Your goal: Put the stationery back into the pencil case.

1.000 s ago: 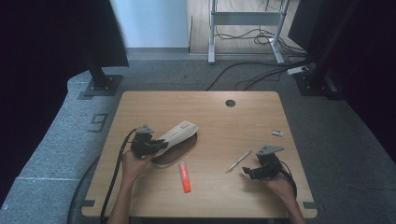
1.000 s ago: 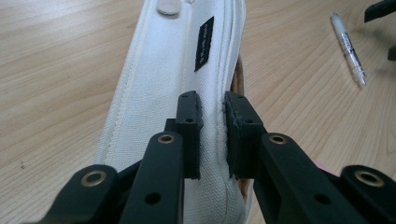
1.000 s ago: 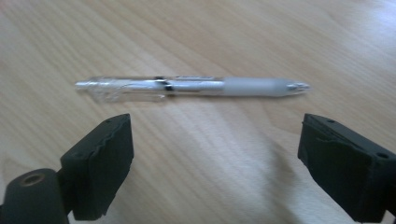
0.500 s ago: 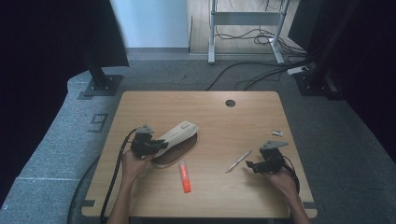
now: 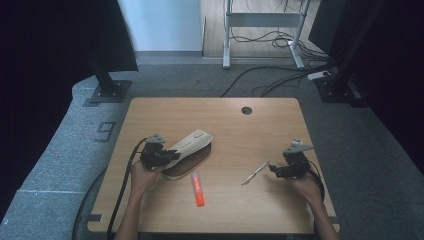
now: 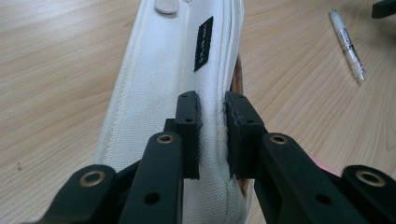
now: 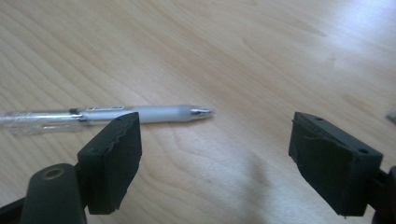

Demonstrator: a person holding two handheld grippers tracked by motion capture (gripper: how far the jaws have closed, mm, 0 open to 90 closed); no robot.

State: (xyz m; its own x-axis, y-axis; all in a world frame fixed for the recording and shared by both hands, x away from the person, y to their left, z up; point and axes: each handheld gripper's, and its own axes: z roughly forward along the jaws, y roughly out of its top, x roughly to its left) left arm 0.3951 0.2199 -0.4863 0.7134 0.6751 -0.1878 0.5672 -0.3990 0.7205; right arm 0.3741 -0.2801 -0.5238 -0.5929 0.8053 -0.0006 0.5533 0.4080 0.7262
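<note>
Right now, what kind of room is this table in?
Probably a lab or workshop set up for recording. A plain wooden table stands on grey carpet between dark stands, with loose cables running across the floor behind it. On the table lie a white pencil case and a pen.

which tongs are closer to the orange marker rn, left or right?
Left. The left tongs sit up and to the left of the orange marker, clamped on the white pencil case. The right tongs are open, farther off beyond the pen.
</note>
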